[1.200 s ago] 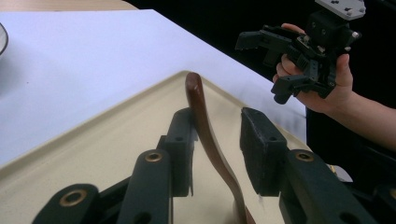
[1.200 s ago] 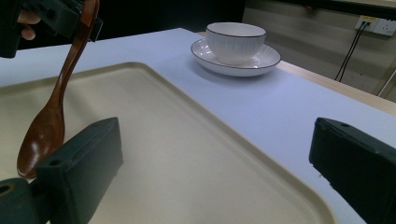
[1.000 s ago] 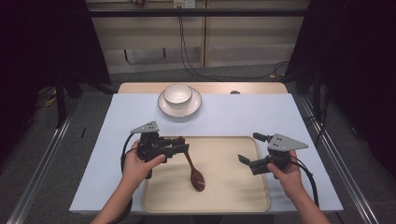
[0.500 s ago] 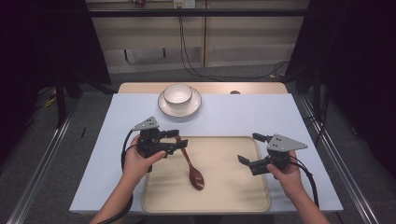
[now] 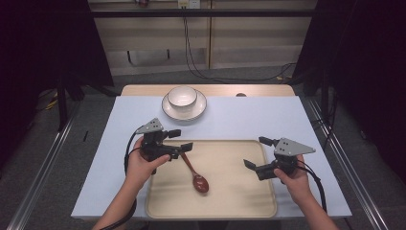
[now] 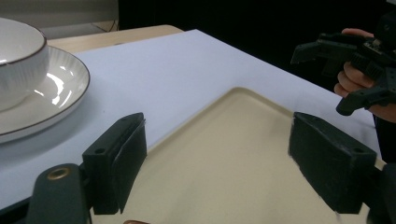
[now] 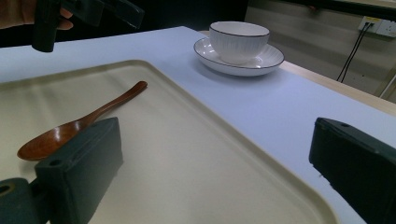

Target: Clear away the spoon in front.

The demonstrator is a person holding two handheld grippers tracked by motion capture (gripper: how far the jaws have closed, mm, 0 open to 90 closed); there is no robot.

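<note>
From the high view I see the wooden spoon [image 5: 194, 173] lying flat on the cream tray [image 5: 239, 201], its handle end just beside my left gripper [image 5: 181, 142], whose jaws have just been opening and now stand wide with nothing between them. The left gripper view gives me bare tray between the pads. My right gripper [image 5: 255, 153] hovers unclenched over the tray's right side; its view adds the bowl [image 7: 239, 41] on its saucer [image 7: 261, 63].

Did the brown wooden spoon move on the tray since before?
No. The brown wooden spoon lies in the same spot on the cream plastic tray, handle toward its far left corner. The left gripper has just been opening, nothing between its jaws.
</note>
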